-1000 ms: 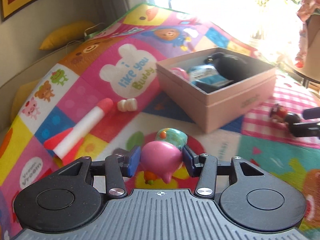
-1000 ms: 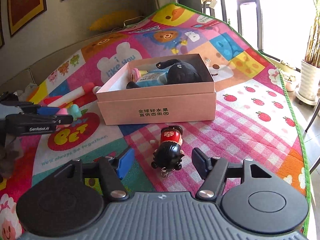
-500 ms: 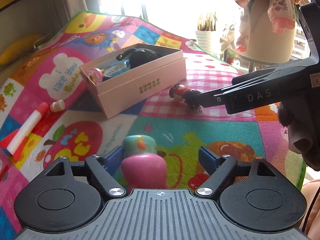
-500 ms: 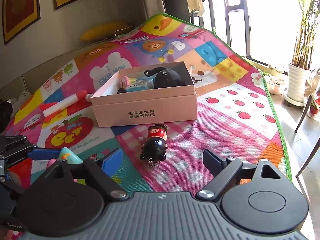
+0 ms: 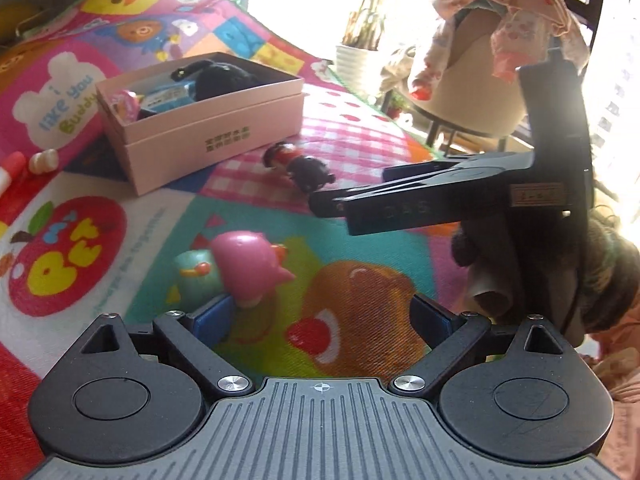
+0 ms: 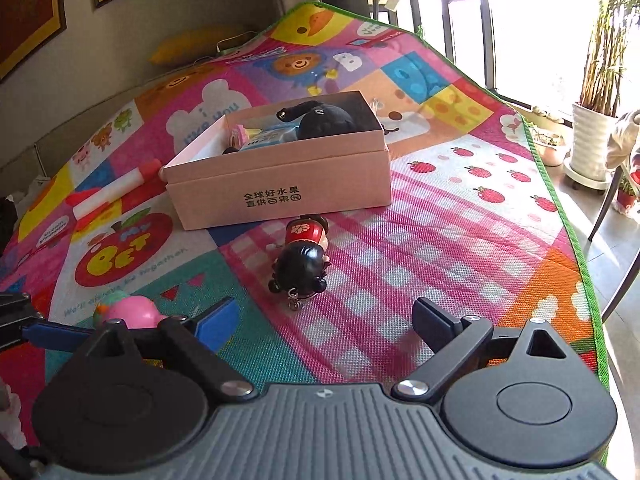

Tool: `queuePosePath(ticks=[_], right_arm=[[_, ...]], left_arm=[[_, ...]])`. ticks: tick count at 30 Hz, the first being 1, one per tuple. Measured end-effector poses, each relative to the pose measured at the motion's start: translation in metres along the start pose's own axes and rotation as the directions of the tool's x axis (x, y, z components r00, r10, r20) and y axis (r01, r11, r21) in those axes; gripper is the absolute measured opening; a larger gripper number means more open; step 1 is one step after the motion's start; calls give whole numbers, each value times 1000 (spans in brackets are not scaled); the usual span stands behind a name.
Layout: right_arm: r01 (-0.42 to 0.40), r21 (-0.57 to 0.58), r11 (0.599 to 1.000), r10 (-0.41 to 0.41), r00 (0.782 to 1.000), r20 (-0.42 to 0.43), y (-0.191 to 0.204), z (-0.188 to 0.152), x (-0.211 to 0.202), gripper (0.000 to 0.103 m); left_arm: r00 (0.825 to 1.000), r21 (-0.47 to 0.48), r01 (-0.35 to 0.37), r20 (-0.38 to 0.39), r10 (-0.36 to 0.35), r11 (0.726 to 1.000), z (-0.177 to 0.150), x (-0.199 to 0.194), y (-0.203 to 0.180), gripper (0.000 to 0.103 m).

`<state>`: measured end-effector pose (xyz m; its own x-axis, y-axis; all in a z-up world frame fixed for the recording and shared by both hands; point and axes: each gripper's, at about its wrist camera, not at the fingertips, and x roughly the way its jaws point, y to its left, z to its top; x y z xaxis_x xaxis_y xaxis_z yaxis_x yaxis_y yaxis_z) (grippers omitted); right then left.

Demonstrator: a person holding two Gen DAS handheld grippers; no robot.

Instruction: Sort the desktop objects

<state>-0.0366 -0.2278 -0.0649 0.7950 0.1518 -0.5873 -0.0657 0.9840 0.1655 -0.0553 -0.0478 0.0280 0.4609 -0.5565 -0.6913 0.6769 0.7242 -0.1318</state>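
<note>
A pink toy figure [image 5: 248,268] lies tipped on the play mat with a teal toy [image 5: 196,276] beside it, just past the left fingertip of my left gripper [image 5: 320,316]. That gripper's jaws are opening, and nothing sits between them. A black-haired doll in red [image 6: 302,258] lies on the mat ahead of my right gripper [image 6: 326,312]. Its jaws are also opening and hold nothing. Behind the doll stands the pink box [image 6: 280,188], holding a black plush and a blue item. My right gripper [image 5: 400,200] reaches in from the right of the left wrist view, near the doll [image 5: 300,164].
A red and white toy rocket [image 6: 116,192] lies left of the box, with a small white piece [image 5: 44,160] near it. The mat's green edge [image 6: 560,208] runs along the right. Beyond it are a chair leg, potted plants and a cloth-draped seat [image 5: 500,60].
My left gripper swung right and let go of the pink toy, which now lies on the mat. My right gripper's jaws spread wider, and the doll stays on the mat ahead of them.
</note>
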Motion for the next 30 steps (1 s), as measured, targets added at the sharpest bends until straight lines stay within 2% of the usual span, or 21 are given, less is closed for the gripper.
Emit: queuePosePath(ticks=[2, 4, 6, 9, 15, 16, 18, 23, 26, 30], right_arm=[[9, 2, 1000, -9, 1000, 2, -1, 0, 0, 94], [17, 4, 1000, -17, 1000, 4, -3, 1, 0, 95], [23, 12, 1000, -23, 1000, 8, -5, 0, 0, 97], [19, 31, 999, -19, 1000, 7, -8, 0, 1, 99], [8, 43, 999, -8, 1000, 8, -10, 0, 2, 103], [7, 49, 999, -8, 1000, 9, -11, 0, 2, 103], [4, 56, 998, -5, 1000, 9, -13, 0, 2, 103], [8, 43, 999, -8, 1000, -4, -12, 1, 2, 103], [26, 11, 1000, -26, 999, -22, -7, 1, 4, 103], [37, -16, 999, -38, 998, -50, -5, 3, 7, 103]], left_arm=[[999, 37, 35, 12, -36, 999, 3, 0, -9, 97], [1000, 82, 10, 28, -13, 997, 5, -3, -17, 98], [997, 117, -58, 48, 52, 992, 6, -7, -21, 102], [987, 149, -155, 65, 147, 977, 4, -10, -19, 102], [973, 119, -233, 23, 232, 965, -2, -3, 5, 102], [968, 123, -251, 20, 251, 960, -4, 1, 7, 102], [948, 135, -318, 16, 319, 938, -9, 8, 10, 103], [948, 40, -319, 18, 319, 947, -11, 8, 20, 103], [963, -102, -268, -4, 269, 958, -13, 8, 37, 103], [956, -98, -293, -3, 294, 951, -13, 10, 33, 103]])
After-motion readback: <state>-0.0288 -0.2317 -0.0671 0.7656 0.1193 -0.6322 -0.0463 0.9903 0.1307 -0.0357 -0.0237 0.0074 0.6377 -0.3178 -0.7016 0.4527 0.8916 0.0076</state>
